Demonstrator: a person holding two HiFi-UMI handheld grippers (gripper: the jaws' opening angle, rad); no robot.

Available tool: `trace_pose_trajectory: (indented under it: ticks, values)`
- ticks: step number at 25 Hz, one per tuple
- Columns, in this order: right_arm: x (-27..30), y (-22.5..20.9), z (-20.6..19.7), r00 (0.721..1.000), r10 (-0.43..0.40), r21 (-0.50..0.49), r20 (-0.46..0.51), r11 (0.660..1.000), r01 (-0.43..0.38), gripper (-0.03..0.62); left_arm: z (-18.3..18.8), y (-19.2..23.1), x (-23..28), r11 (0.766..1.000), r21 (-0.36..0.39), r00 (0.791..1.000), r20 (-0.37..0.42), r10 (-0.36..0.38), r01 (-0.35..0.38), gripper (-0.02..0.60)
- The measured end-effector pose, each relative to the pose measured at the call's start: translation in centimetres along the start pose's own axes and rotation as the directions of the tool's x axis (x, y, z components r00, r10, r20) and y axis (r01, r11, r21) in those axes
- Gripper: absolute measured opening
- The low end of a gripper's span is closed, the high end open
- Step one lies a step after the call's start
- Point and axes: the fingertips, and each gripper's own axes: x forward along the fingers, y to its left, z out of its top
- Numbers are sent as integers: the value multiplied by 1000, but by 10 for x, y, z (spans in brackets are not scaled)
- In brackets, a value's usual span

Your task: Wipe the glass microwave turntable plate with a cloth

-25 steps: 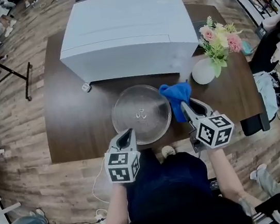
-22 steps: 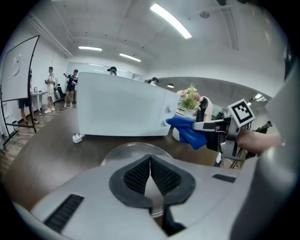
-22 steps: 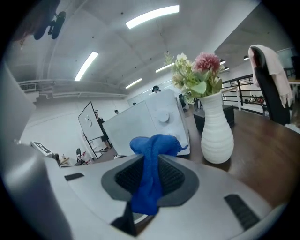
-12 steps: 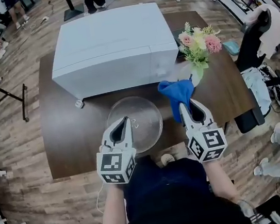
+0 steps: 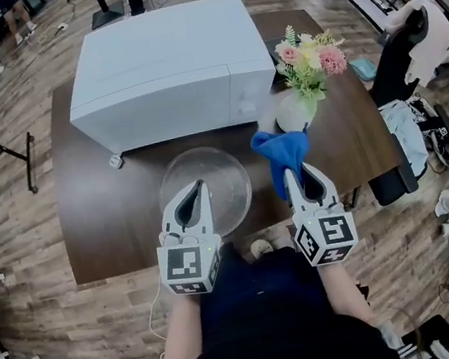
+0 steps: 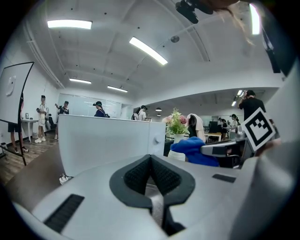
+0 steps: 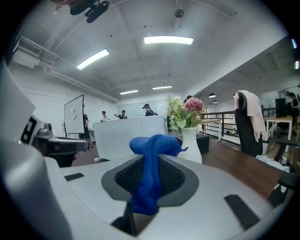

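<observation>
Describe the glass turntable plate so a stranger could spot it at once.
On the dark wooden table, look just in front of the big white microwave. The glass turntable plate sits there by the table's near edge, left of the blue cloth and white flower vase. It is the only clear round disc: the tabletop shows through it.
</observation>
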Motion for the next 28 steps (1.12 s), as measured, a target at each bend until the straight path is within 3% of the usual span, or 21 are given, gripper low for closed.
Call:
trace_pose_trajectory:
  ticks: [28]
  values:
    - [6, 12, -19, 997, 44, -15, -70, 999, -45, 74, -17, 2, -9, 999, 6, 998, -45, 40, -40, 3]
